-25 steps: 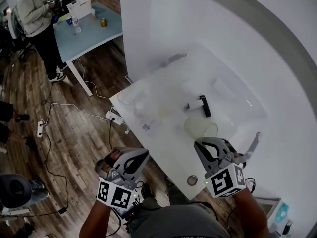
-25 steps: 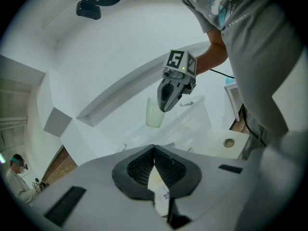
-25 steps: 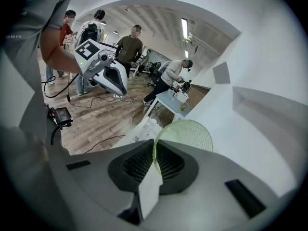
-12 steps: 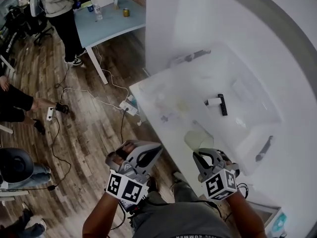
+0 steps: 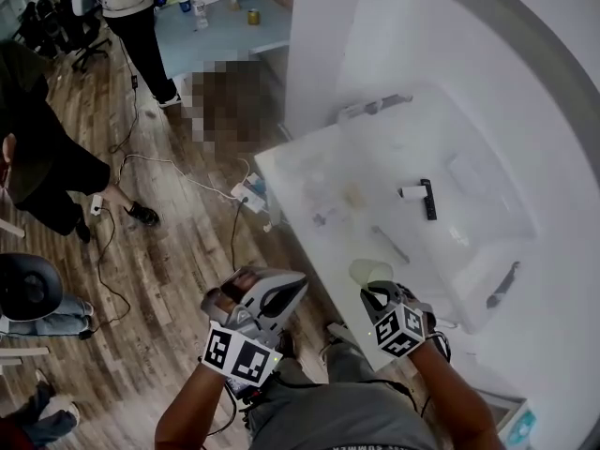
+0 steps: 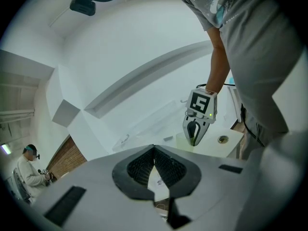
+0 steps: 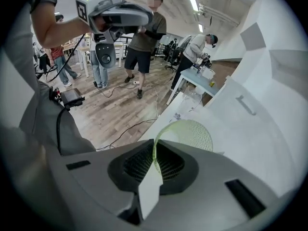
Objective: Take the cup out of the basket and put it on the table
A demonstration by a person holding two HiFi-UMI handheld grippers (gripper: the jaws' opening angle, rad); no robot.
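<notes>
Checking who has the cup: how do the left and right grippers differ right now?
The right gripper is shut on the pale green cup, pinching its wall; the left gripper is shut on nothing. In the head view the right gripper is at the table's near edge, while the left gripper hangs over the wooden floor. Both have their jaws closed.

**Cup drawn clear of basket**
The right gripper (image 5: 380,295), clamped on the cup (image 5: 368,272) rim, has withdrawn from the basket (image 5: 506,216) to the table (image 5: 337,265) near edge. A dark-clothed bystander (image 5: 37,148) has entered at left.
</notes>
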